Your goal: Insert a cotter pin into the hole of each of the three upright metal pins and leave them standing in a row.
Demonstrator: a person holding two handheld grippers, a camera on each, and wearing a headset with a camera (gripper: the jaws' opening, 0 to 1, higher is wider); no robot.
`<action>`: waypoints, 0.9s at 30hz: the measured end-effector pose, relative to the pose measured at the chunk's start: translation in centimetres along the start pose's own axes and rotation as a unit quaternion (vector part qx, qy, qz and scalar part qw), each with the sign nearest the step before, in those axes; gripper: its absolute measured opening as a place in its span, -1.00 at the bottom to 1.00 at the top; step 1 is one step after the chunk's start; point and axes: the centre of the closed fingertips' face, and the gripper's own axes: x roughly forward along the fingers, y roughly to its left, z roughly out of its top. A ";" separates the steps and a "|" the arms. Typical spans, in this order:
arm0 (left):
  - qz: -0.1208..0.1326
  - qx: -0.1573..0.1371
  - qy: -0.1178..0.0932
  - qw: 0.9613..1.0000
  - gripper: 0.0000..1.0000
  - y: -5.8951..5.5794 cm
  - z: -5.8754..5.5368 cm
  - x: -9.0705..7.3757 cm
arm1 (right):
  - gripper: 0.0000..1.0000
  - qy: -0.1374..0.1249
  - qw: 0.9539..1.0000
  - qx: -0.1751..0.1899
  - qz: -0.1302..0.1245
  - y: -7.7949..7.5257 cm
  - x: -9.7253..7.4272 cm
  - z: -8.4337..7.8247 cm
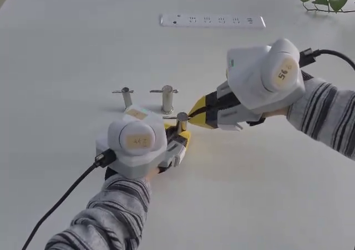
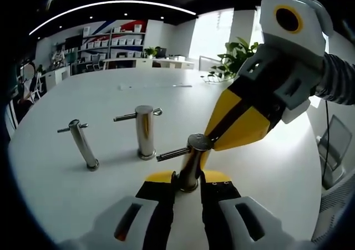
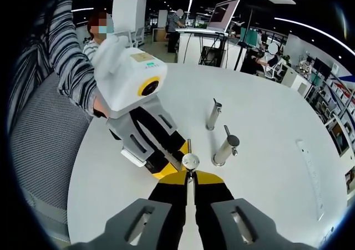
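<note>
Three metal pins stand on the white table. The left pin (image 1: 126, 97) and the middle pin (image 1: 167, 98) each carry a cotter pin through the top; they also stand in the left gripper view (image 2: 83, 144) (image 2: 145, 131). My left gripper (image 1: 180, 137) is shut on the lower part of the third pin (image 1: 182, 118) (image 2: 191, 161) (image 3: 190, 161), holding it upright. A cotter pin (image 2: 172, 154) passes through this pin's hole and sticks out on the far side. My right gripper (image 1: 194, 115) (image 3: 190, 179) comes in from the right, shut on the cotter pin's near end right at the pin's head.
A white power strip (image 1: 212, 21) lies at the far side of the table and a plant sprig (image 1: 327, 0) sits at the far right corner. Open tabletop lies around the pins. Desks, monitors and people are in the room behind.
</note>
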 end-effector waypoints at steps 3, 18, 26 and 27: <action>-0.001 0.003 0.000 1.000 -0.56 0.1 0.1 -0.2 | -0.99 0.001 1.000 0.002 0.000 0.0 0.0 -0.1; -0.014 0.024 -0.011 1.000 -0.23 0.4 1.5 -3.4 | -0.71 -0.020 0.997 0.070 0.003 -0.4 0.5 1.0; -0.019 0.040 -0.014 0.999 -0.06 0.8 1.8 -5.3 | -0.71 -0.013 0.995 0.095 0.005 0.1 2.2 0.4; -0.019 0.041 -0.015 0.999 -0.04 0.9 1.8 -5.5 | -0.72 -0.012 0.996 0.094 0.004 0.2 2.4 0.5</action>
